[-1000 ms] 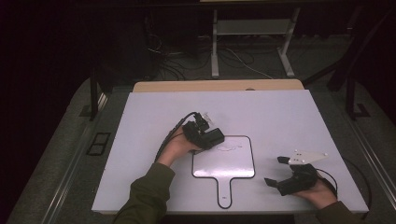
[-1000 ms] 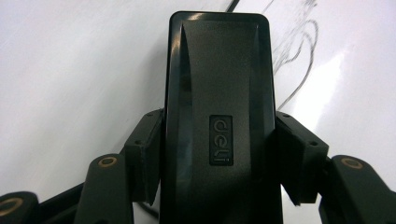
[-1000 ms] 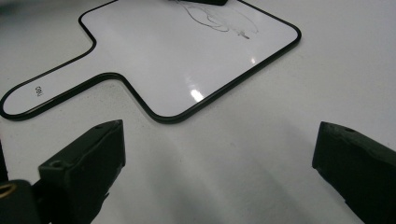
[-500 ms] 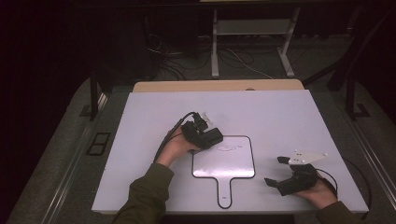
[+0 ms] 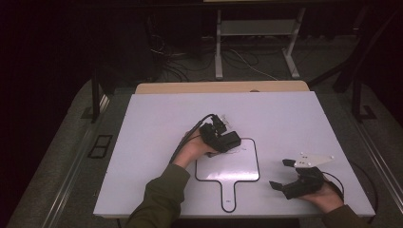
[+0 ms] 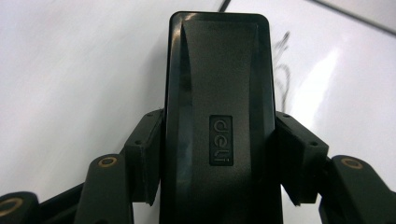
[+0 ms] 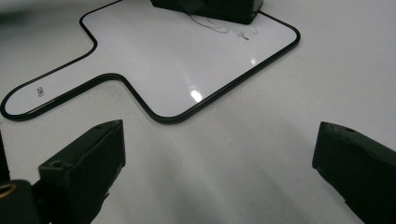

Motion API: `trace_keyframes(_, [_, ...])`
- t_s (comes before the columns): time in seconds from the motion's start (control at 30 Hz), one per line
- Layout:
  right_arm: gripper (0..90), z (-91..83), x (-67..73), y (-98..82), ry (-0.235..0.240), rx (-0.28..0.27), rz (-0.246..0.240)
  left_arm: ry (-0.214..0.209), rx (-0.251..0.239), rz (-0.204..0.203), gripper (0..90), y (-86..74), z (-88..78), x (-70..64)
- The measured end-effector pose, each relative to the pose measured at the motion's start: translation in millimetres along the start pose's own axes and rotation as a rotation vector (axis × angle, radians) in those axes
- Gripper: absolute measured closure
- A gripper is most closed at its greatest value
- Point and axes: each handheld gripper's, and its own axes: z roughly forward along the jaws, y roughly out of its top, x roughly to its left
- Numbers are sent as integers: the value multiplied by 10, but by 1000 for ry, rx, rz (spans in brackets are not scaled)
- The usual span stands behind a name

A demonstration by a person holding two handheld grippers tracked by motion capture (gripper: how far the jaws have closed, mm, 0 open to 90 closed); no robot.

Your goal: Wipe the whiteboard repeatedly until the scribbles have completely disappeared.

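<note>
Left gripper (image 5: 227,140) clamped on a black eraser (image 6: 219,116), jaws pressing both its long sides, eraser sitting at the far left corner of the paddle-shaped whiteboard (image 5: 237,166) beside faint scribble marks (image 7: 219,25). Whiteboard lies flat mid tabletop (image 5: 285,114), handle pointing to the near edge. Right gripper (image 5: 281,174) rests at the near right of the tabletop, well apart from the board, jaws spread wide with nothing between them

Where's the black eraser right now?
The black eraser is clamped in the left hand-held gripper; in the high view it sits on the upper left corner of the paddle-shaped whiteboard, by some pen scribbles.
</note>
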Motion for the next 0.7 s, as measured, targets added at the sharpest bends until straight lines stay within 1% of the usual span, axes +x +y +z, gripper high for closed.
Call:
trace_keyframes(0.1, [15, -3, -1, 1, 1, -1, 0, -6, 4, 22, 387, 80, 47, -43])
trace_keyframes(0.13, [15, -3, -1, 1, 2, -1, -1, -9, 11, 39, 387, 107, 59, -49])
trace_keyframes(0.17, [15, -4, -1, 1, 2, -1, -2, -12, 13, 35, 387, 132, 72, -70])
trace_keyframes(0.27, [15, -6, -1, 2, 2, -1, -3, -16, 8, 53, 387, 203, 120, -108])
trace_keyframes(0.3, [15, -7, -1, 2, 3, -2, -2, -17, 7, 52, 387, 221, 133, -124])
trace_keyframes(0.33, [15, -7, -1, 2, 3, -2, -2, -14, 11, 89, 387, 250, 142, -112])
trace_keyframes(0.37, [15, -8, -1, 2, 3, -2, -2, -17, 6, 76, 387, 265, 157, -135])
trace_keyframes(0.4, [15, -9, -1, 2, 4, -2, -2, -19, 15, 82, 387, 286, 163, -145])
trace_keyframes(0.43, [15, -9, -2, 1, 3, -2, -1, -23, 13, 77, 387, 304, 176, -161])
trace_keyframes(0.53, [15, -11, -4, 2, 3, -4, -3, -25, 15, 93, 387, 359, 211, -203])
trace_keyframes(0.63, [15, -14, -2, 2, 3, -3, -1, -32, 6, 103, 387, 401, 245, -247])
trace_keyframes(0.7, [15, -15, -3, 2, 3, -2, -1, -38, 1, 101, 387, 414, 261, -274])
